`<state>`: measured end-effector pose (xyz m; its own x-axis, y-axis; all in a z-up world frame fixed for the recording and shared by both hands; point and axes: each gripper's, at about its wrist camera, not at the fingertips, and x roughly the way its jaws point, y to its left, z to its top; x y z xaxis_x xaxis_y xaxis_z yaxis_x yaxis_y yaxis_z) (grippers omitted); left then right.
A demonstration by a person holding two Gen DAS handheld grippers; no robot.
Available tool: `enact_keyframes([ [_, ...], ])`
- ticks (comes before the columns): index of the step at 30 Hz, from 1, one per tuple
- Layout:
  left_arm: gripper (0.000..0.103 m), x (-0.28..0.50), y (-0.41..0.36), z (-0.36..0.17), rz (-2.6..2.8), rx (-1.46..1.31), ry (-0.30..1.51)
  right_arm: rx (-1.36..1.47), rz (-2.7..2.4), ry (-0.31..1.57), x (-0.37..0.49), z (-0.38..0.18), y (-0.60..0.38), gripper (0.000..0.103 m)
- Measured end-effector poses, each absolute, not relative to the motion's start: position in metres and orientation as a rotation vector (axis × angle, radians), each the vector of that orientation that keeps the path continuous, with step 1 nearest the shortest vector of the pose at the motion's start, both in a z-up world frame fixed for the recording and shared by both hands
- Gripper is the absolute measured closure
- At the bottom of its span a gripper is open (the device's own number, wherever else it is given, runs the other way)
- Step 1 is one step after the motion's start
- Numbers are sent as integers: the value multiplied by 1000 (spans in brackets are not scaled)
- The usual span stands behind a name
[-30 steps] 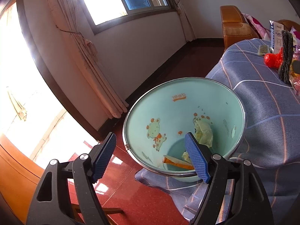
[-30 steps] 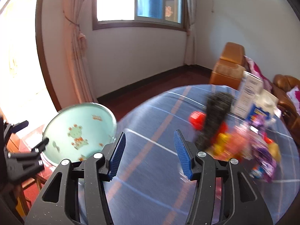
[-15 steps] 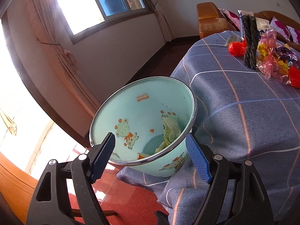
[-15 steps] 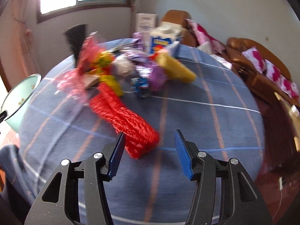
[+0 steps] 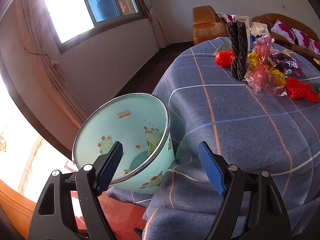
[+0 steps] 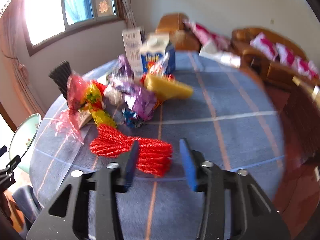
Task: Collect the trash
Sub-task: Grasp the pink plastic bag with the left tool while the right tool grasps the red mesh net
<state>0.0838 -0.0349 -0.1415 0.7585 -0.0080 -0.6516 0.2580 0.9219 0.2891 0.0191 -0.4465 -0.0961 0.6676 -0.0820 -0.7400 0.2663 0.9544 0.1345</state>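
Red is what fills my right view: a bundle of red cord (image 6: 132,150) lies on the blue checked cloth of the desk (image 6: 230,104), at the near edge of the trash heap. My right gripper (image 6: 158,160) hangs just over its near end with the bundle partly between the 2 blue pads (image 6: 188,162); its jaws have just been closing, but a gap still shows on the right side and I cannot see them pressing the cord. That view is blurred.

Behind the cord sit a crumpled pink plastic bag (image 6: 74,104), yellow and purple wrappers (image 6: 138,98), a yellow wedge-shaped piece (image 6: 170,88), a blue and white carton (image 6: 158,58) and a dark bristly roll (image 6: 61,78) standing upright.

My left gripper (image 5: 160,162) is spread wide and holds nothing. It points down at the mint-green bin (image 5: 160,178) with cartoon animals and a metal rim, which stands on the floor touching the hanging cloth at the desk's edge. Some pale scraps (image 5: 153,142) lie inside it. From this side the same cord (image 5: 300,91) shows far off on the desk, well apart from the bin.
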Motion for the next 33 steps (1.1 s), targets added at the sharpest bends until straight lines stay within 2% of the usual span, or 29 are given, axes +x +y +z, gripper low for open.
enact_keyframes([
  [1, 26, 84, -36, -140, -153, 377, 698, 256, -192, 825, 22, -100, -449, 70],
  [4, 26, 86, -39, -136, -171, 363, 699, 283, -140, 816, 22, -98, -451, 85],
  [5, 26, 87, -42, -134, -177, 361, 698, 279, -128, 805, 19, -95, -450, 87],
  [15, 27, 95, -119, -115, -329, 350, 672, 334, -191, 642, -30, -63, -495, 89],
  [24, 28, 116, -185, -134, -411, 343, 747, 384, -229, 630, -36, -81, -527, 89],
  [25, 31, 119, -187, -138, -413, 338, 761, 383, -223, 627, -36, -81, -526, 89],
  [26, 46, 121, -188, -141, -420, 333, 775, 373, -218, 625, -36, -80, -524, 89],
  [27, 67, 124, -189, -144, -435, 327, 798, 367, -215, 621, -36, -79, -523, 89],
  [28, 78, 127, -190, -148, -450, 316, 822, 363, -212, 617, -36, -78, -522, 88],
  [29, 97, 129, -190, -150, -468, 305, 840, 359, -208, 615, -37, -77, -521, 88],
  [30, 102, 130, -190, -151, -474, 299, 845, 357, -205, 615, -37, -77, -520, 88],
  [33, 103, 125, -186, -147, -479, 303, 820, 352, -201, 614, -38, -75, -518, 88],
])
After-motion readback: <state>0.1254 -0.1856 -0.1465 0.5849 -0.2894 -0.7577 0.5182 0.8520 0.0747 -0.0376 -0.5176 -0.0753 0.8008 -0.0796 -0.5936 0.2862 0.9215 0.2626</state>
